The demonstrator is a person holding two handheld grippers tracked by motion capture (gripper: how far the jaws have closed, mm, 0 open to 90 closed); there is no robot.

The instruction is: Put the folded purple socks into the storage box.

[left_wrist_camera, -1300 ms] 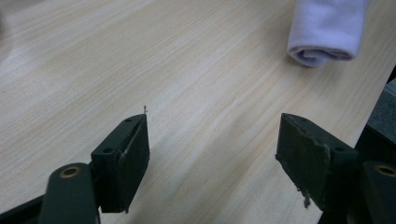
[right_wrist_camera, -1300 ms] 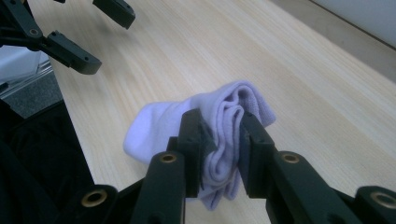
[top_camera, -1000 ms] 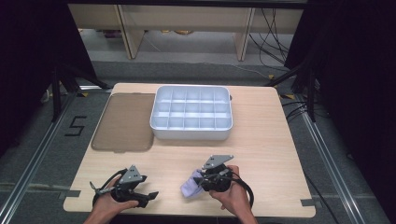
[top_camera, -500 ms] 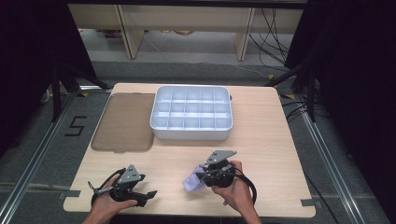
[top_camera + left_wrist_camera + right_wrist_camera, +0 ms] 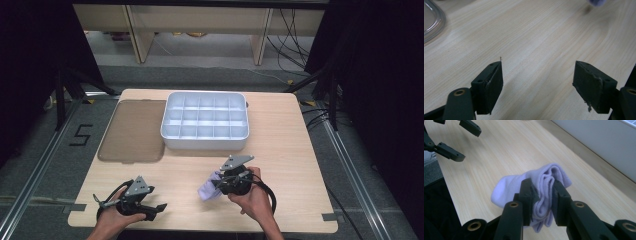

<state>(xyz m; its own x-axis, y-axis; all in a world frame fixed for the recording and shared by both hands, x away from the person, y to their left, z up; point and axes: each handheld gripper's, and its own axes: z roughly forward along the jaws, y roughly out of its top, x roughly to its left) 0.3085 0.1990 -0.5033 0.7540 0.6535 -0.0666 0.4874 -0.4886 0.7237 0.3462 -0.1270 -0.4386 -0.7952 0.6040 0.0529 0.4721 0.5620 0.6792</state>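
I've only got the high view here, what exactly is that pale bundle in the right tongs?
Observer: A folded lilac sock; the right tongs pinch its bunched layers.
Operator: Is it squarely gripped?
Observer: The toe end sticks out to the left of the jaws, as the right gripper view shows it.
Operator: And the left tongs?
Observer: The left tongs are wide open, with bare wooden table between the pads.

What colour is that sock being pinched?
Pale lilac, almost white; the sock shows best in the right gripper view.
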